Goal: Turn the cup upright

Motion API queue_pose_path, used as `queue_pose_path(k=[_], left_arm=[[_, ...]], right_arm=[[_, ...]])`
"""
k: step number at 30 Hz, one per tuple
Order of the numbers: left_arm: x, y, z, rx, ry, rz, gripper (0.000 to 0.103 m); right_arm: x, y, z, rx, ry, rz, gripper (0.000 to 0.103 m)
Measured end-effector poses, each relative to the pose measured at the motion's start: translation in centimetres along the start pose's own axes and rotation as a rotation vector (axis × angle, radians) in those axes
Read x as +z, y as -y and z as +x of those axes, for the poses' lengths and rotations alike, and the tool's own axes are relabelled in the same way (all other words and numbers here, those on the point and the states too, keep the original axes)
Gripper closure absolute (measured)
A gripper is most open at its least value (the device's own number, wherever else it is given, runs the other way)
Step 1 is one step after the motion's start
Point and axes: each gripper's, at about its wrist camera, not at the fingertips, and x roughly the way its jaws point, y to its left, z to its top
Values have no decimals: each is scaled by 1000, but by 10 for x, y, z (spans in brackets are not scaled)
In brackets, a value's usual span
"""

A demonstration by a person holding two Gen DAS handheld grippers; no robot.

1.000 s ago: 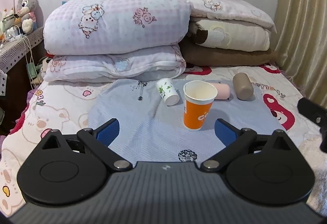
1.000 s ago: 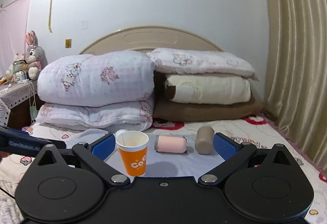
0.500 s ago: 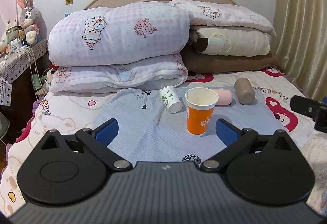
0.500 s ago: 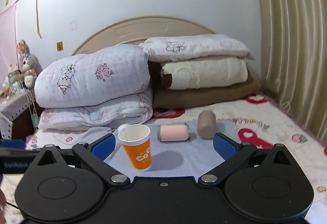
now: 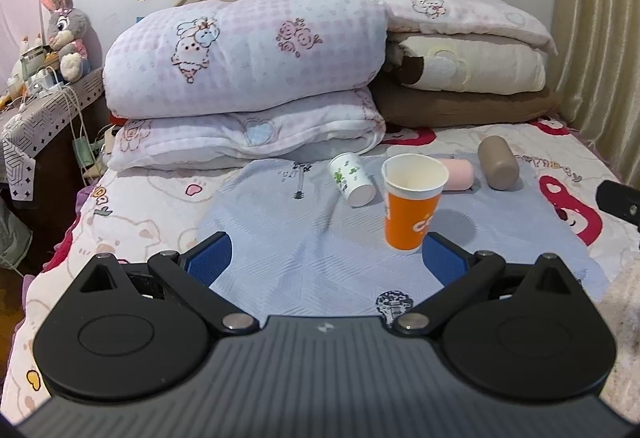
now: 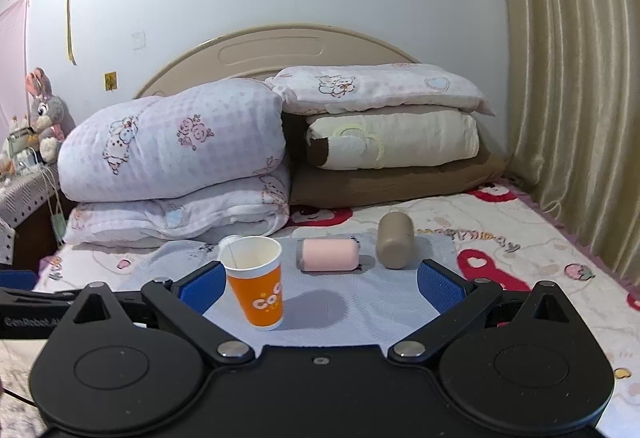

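Note:
An orange paper cup [image 5: 412, 202] stands upright on the pale blue cloth [image 5: 280, 230]; it also shows in the right wrist view [image 6: 256, 280]. A white cup with green print [image 5: 351, 179] lies on its side behind it. A pink cup [image 5: 458, 175] [image 6: 329, 255] and a brown cup [image 5: 497, 163] [image 6: 394, 240] lie on their sides to the right. My left gripper [image 5: 326, 258] is open and empty, short of the orange cup. My right gripper [image 6: 320, 284] is open and empty, the orange cup near its left finger.
Folded quilts and pillows [image 5: 248, 78] are stacked at the bed's head. A curtain [image 6: 580, 78] hangs on the right. A bedside table [image 5: 36, 118] with a plush rabbit [image 5: 64, 26] stands on the left. The right gripper's body [image 5: 620, 198] shows at the left view's right edge.
Both grippers have drawn back and risen a little, open throughout. The cups have not moved.

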Motion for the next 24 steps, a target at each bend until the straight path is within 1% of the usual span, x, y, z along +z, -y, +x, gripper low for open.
queue_pose_path(k=[12, 24], left_arm=[[-2, -1, 8, 13, -27, 16, 0], [-3, -1, 10, 10, -33, 17, 0]], right_arm=[[-4, -4, 8, -28, -24, -30, 0], [-6, -3, 11, -44, -30, -43, 0]])
